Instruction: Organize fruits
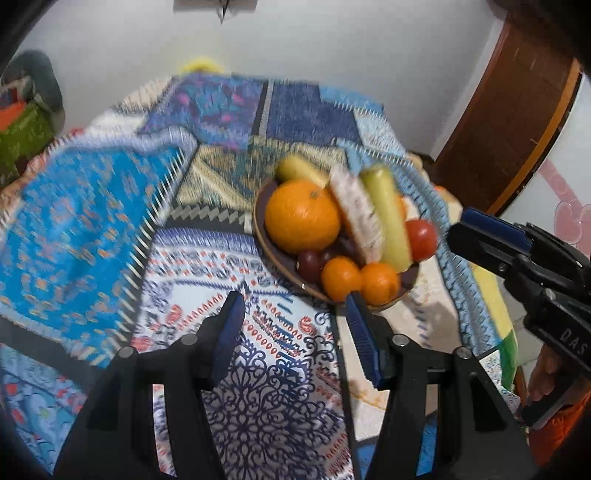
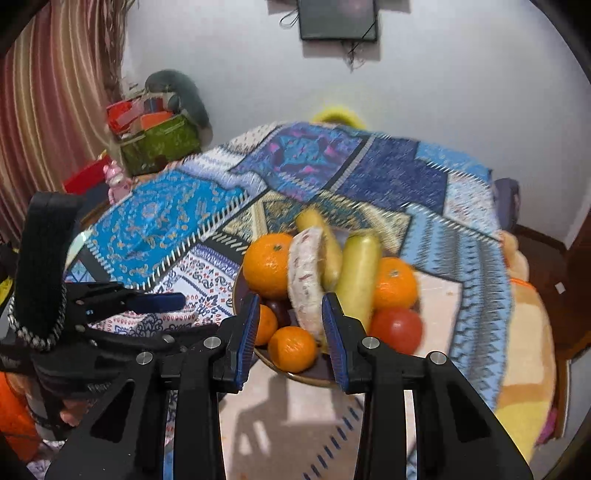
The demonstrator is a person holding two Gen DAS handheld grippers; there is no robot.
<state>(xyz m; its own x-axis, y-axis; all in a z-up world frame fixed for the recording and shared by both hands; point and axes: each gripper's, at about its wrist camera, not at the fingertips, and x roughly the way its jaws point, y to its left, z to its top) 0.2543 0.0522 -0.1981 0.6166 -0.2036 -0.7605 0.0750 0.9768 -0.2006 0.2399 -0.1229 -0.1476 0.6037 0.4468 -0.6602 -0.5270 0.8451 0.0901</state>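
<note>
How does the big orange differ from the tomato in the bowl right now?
The big orange is bright orange with a dimpled peel; the tomato is red and smooth. The big orange is clearly larger than the tomato. From the left wrist view the big orange sits at the bowl's left side, the tomato at its right side beside the pale green fruit. Both are round and lie in the same brown bowl.

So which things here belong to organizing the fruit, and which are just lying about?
Job: bowl, large orange, small oranges, tomato, grapes, speckled white slice, yellow-green fruit.
Lying about: patchwork cloth, green basket, wall screen, curtain.
</note>
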